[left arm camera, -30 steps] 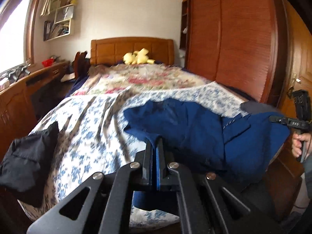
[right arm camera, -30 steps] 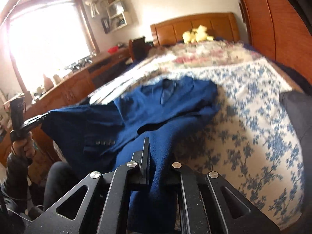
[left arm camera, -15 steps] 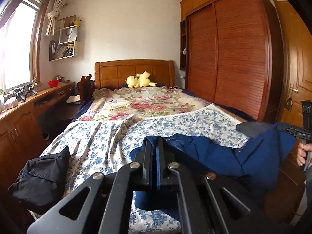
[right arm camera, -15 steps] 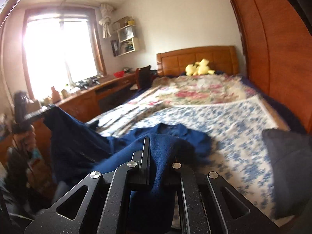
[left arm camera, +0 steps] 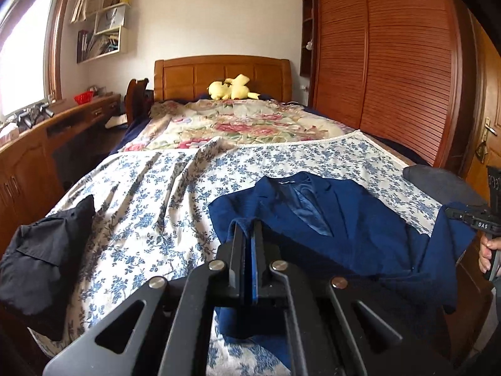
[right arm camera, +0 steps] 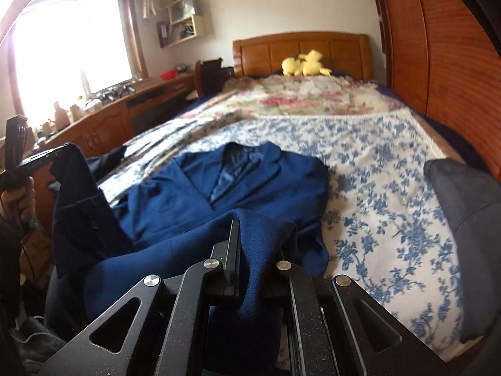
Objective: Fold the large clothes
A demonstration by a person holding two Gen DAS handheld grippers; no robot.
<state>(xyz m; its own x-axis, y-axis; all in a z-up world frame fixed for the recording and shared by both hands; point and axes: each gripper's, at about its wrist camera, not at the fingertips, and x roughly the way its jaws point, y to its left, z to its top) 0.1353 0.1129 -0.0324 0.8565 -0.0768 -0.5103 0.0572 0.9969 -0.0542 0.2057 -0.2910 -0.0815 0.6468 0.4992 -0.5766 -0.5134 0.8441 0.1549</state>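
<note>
A blue blazer (left arm camera: 328,222) lies face up on the bed, collar toward the headboard, lapels open; it also shows in the right wrist view (right arm camera: 200,194). My left gripper (left arm camera: 248,235) is shut on the blazer's lower left hem, held at the bed's foot. My right gripper (right arm camera: 250,235) is shut on the lower right hem, fabric draped over its fingers. Each gripper shows in the other's view, at the far right (left arm camera: 466,217) and at the far left (right arm camera: 47,156), holding blue cloth.
The bed (left arm camera: 156,194) has a blue-flowered sheet and a floral quilt (left arm camera: 238,122). A black garment (left arm camera: 47,250) lies at the left edge, a dark grey one (right arm camera: 469,206) at the right. A wardrobe (left arm camera: 391,62) stands right, a desk (left arm camera: 37,144) left.
The blazer was lifted and bunched; it now lies spread flat on the sheet with collar and lapels showing. Both grippers have kept hold of the hem and moved lower toward the bed's foot.
</note>
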